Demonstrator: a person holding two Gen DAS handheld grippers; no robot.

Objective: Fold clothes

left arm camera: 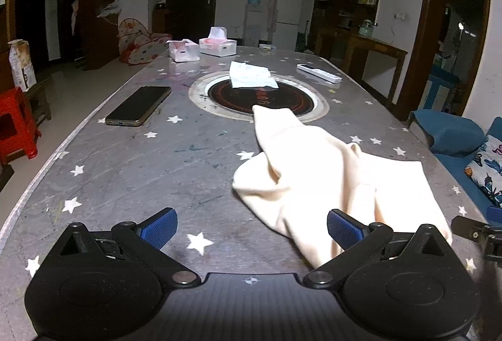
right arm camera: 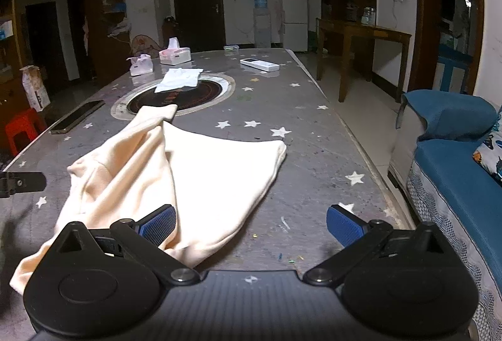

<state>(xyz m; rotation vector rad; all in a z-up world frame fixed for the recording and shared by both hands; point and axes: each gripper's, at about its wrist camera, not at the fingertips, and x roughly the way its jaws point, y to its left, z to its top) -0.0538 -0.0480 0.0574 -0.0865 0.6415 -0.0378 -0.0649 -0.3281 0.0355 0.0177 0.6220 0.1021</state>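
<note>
While both grippers hover low over the near end of the table (left arm camera: 125,159), a cream garment (left arm camera: 329,177) lies crumpled on the star-patterned surface between them. Left gripper (left arm camera: 251,229): jaws spread wide, nothing between them; the garment sits ahead and to its right, its near edge passing just beside the right blue pad (left arm camera: 343,229), though contact cannot be judged. Right gripper (right arm camera: 251,226): jaws likewise wide apart and holding nothing; the garment (right arm camera: 188,177) lies ahead and to its left, with the left blue pad (right arm camera: 160,223) standing in front of the cloth. One narrow end of the garment reaches the rim of the round cooktop (left arm camera: 260,97) set into the table. On that cooktop rests a folded white cloth (left arm camera: 251,75). Farther off lie a phone (left arm camera: 138,105) at left, a remote control (left arm camera: 318,73) at right, and two tissue boxes (left arm camera: 218,44) at the far end.
</note>
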